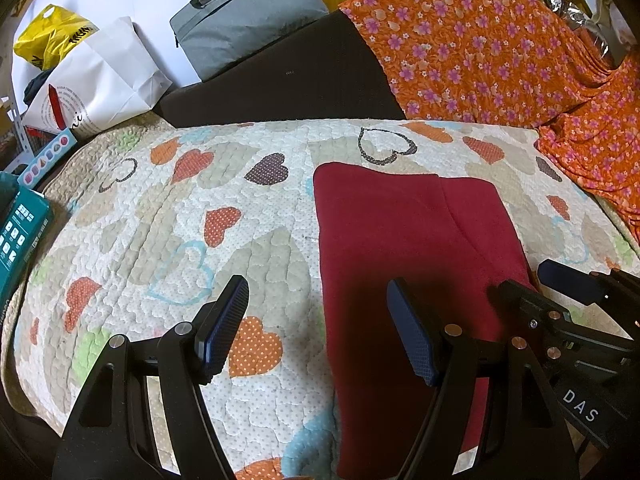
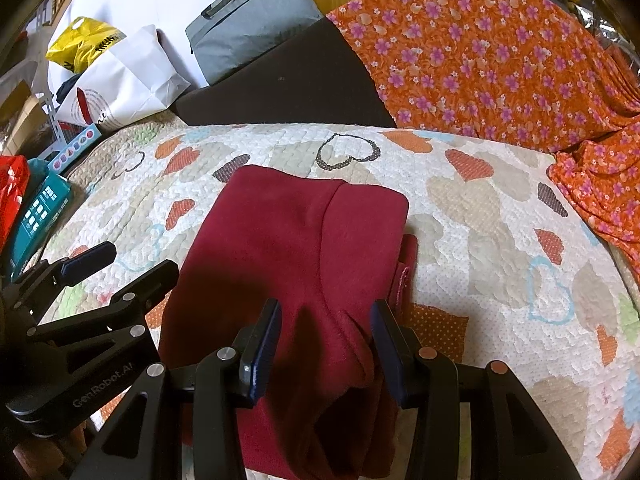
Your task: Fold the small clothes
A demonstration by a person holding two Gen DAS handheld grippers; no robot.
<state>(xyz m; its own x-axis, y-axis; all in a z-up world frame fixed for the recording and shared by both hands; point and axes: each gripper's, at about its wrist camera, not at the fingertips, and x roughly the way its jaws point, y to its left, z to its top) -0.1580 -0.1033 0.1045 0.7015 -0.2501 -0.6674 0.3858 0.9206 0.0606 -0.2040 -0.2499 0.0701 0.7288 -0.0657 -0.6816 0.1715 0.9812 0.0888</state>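
A dark red small garment [image 1: 400, 248] lies folded flat on a quilt with heart shapes [image 1: 180, 240]. In the left wrist view my left gripper [image 1: 316, 332] is open, its right finger over the garment's left edge and its left finger over the quilt. In the right wrist view the garment [image 2: 296, 248] lies under my right gripper [image 2: 324, 344], which is open with both fingers just above the cloth's near, bunched end. Each gripper shows at the side of the other's view: the right gripper [image 1: 568, 292] and the left gripper [image 2: 88, 264].
An orange flowered cloth [image 1: 500, 52] covers the back right. A dark cushion [image 1: 288, 80], a grey bag [image 1: 244, 12], a white paper bag [image 1: 100, 80] and a yellow plastic bag [image 1: 52, 36] stand behind the quilt. A teal box [image 1: 16, 236] lies at the left edge.
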